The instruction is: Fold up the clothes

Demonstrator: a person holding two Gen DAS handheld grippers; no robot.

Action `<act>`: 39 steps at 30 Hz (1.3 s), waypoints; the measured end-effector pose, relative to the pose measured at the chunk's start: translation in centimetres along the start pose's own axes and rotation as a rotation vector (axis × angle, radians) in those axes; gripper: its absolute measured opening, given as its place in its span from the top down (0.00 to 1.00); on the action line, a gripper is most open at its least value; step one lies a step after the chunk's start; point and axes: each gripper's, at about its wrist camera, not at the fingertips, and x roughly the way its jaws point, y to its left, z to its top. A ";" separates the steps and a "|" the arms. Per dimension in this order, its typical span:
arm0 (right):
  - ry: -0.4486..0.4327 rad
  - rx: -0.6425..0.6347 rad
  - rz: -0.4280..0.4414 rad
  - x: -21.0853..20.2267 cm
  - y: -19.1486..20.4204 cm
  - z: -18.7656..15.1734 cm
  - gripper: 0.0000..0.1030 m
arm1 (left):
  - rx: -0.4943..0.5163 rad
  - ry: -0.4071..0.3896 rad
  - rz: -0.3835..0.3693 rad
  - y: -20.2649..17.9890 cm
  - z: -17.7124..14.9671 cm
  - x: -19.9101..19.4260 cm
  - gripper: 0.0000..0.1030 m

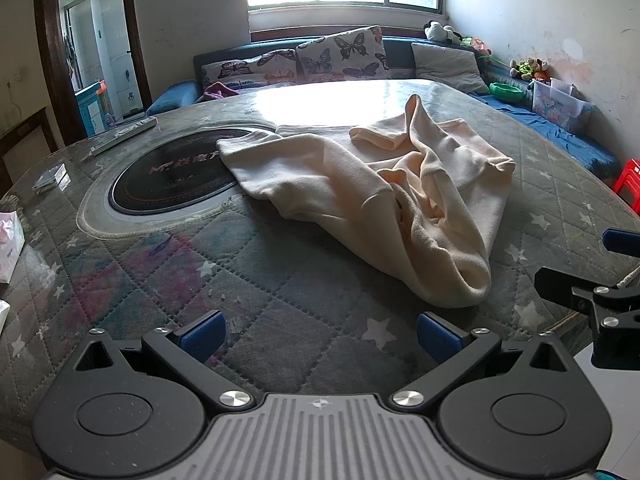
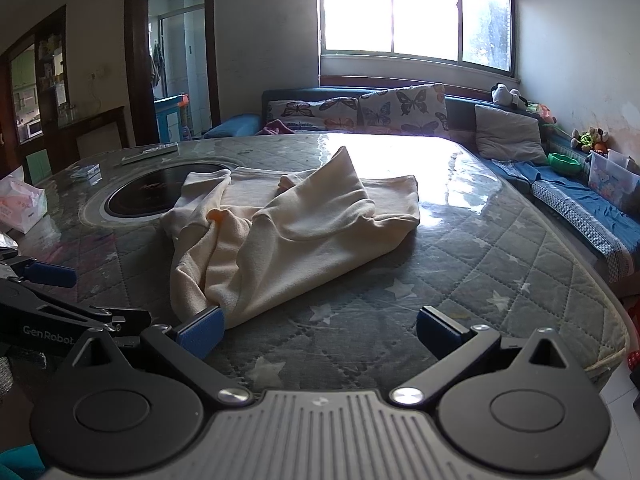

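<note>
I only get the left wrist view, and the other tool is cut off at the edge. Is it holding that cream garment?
Observer: No. In the right wrist view the right gripper is open, with only the quilted table cover between its fingers.
Operator: How near is the cloth to it?
Observer: The nearest fold of the cream garment lies right beside one finger. Whether they touch, I cannot tell.

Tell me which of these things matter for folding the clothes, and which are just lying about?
For the job:
cream garment, crumpled on the table
left gripper, open
right gripper, open

Lying about:
cooktop
tissue pack
butterfly pillows
stuffed toys
green bowl
</note>
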 end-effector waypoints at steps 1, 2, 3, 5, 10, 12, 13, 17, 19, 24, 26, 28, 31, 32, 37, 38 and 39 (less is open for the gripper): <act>0.000 -0.001 0.000 0.0 0.0 0.0 0.00 | -0.001 0.000 0.000 0.0 0.0 0.0 0.00; -0.001 -0.001 0.000 0.0 0.0 0.0 0.00 | -0.001 -0.001 -0.001 0.0 0.1 0.0 0.00; -0.002 -0.002 -0.001 -0.1 0.0 0.1 0.00 | 0.000 -0.002 -0.002 0.0 0.1 0.0 0.00; -0.004 -0.003 -0.002 -0.1 0.0 0.1 0.00 | 0.000 -0.003 -0.005 0.0 0.2 0.0 0.00; -0.006 -0.006 0.001 0.0 0.0 0.5 0.00 | 0.001 -0.003 -0.008 -0.1 0.6 0.0 0.00; -0.004 -0.005 0.005 0.1 0.0 0.6 0.00 | -0.001 -0.002 -0.008 0.0 0.7 0.0 0.00; -0.003 -0.006 0.007 0.2 0.0 0.7 0.00 | -0.002 0.000 -0.007 0.0 0.8 0.1 0.00; 0.002 -0.011 0.018 0.7 0.1 1.1 0.00 | -0.009 0.003 -0.007 0.3 1.2 0.3 0.00; 0.002 -0.010 0.023 0.9 0.1 1.3 0.00 | -0.010 0.006 -0.005 0.4 1.5 0.5 0.00; 0.011 -0.003 0.025 1.5 0.1 2.0 0.00 | -0.014 0.010 -0.007 0.7 2.3 0.8 0.00; 0.013 -0.003 0.030 1.8 0.0 2.2 0.00 | -0.017 0.010 -0.009 0.8 2.7 1.0 0.00; 0.016 -0.003 0.037 2.1 0.0 2.5 0.00 | -0.019 0.011 -0.011 0.9 3.0 1.1 0.00; 0.015 -0.005 0.043 2.5 0.0 2.9 0.00 | -0.021 0.015 -0.015 1.1 3.5 1.4 0.00; 0.017 -0.007 0.044 2.7 0.1 3.1 0.00 | -0.021 0.015 -0.017 1.1 3.7 1.5 0.00; 0.024 -0.016 0.045 3.5 0.1 3.9 0.00 | -0.028 0.015 -0.019 1.5 4.7 2.0 0.00; 0.024 -0.015 0.045 3.7 0.0 4.2 0.00 | -0.030 0.016 -0.019 1.6 5.0 2.2 0.00; 0.026 -0.013 0.047 3.9 0.0 4.4 0.00 | -0.031 0.017 -0.020 1.7 5.2 2.3 0.00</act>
